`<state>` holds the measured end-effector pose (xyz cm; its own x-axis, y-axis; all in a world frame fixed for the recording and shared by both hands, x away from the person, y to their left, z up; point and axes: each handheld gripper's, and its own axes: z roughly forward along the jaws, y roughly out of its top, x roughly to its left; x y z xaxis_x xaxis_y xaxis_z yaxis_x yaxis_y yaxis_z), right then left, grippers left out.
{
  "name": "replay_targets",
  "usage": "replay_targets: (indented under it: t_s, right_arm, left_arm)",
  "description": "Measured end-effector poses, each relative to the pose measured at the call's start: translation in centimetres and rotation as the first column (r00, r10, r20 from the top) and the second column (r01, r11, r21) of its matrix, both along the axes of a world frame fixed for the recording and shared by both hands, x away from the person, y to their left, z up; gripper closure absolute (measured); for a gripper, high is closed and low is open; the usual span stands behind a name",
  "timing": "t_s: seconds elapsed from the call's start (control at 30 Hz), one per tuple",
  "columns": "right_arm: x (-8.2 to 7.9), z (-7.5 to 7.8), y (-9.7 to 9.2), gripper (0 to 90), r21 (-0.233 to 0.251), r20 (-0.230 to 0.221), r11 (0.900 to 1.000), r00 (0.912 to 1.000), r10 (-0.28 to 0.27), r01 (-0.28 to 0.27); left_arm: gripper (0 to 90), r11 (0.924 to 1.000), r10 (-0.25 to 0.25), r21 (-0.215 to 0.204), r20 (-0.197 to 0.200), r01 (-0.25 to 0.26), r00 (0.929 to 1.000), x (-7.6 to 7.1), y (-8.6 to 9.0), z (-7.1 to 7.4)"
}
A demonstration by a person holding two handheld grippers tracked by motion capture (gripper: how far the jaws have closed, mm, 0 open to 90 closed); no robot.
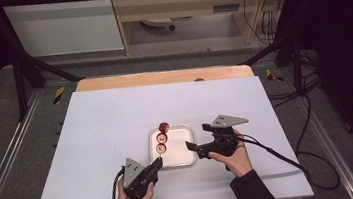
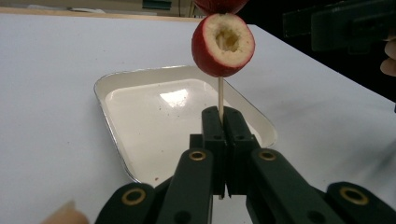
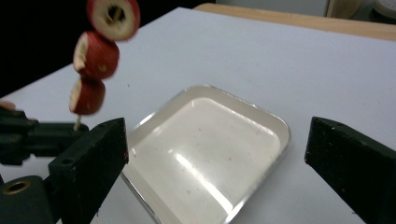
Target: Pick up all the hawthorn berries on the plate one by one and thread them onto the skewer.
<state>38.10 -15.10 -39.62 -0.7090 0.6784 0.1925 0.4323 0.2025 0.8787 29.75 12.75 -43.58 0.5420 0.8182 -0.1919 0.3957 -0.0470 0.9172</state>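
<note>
Left gripper [image 2: 223,116] hides the skewer's [image 2: 220,95] lower end.

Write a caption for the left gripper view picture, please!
The left gripper, shut on a wooden skewer of cored red fruit pieces, holds it over an empty white tray.

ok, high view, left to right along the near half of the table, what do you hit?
left gripper holding the skewer of red fruit pieces → white tray → right gripper, open, → its trailing cable.

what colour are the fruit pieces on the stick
Red skin with pale cream flesh; the fruit pieces on the stick show best in the right gripper view.
</note>
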Motion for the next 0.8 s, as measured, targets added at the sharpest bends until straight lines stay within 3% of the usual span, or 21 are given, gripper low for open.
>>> replay_targets:
  t_s: [0.17,0.27,0.63,0.8]
  right_arm:
    - [-0.4,-1.2,-1.7,1.9,-0.080,-0.034,0.9968,0.9994,-0.007,0.004]
    - [-0.7,-1.7,-2.7,1.1,-0.119,-0.031,0.9927,0.9993,-0.022,0.019]
    - [-2.0,-3.0,-6.9,0.8,-0.141,-0.028,0.9882,0.9974,-0.066,0.061]
    - [-2.4,-3.3,-8.3,0.7,-0.143,-0.026,0.9884,0.9981,-0.057,0.052]
  left_arm:
    - [88.8,0.9996,-0.016,0.024,-0.004,0.016,0.9999,0.3,-0.1,0.6]
    - [88.8,0.9984,-0.029,0.048,-0.004,0.029,0.9996,0.5,-0.2,0.9]
    - [88.8,0.9936,-0.053,0.098,-0.025,0.055,0.9983,1.7,-0.6,1.6]
    - [88.8,0.9910,-0.052,0.122,-0.034,0.056,0.9981,2.2,-0.6,2.2]
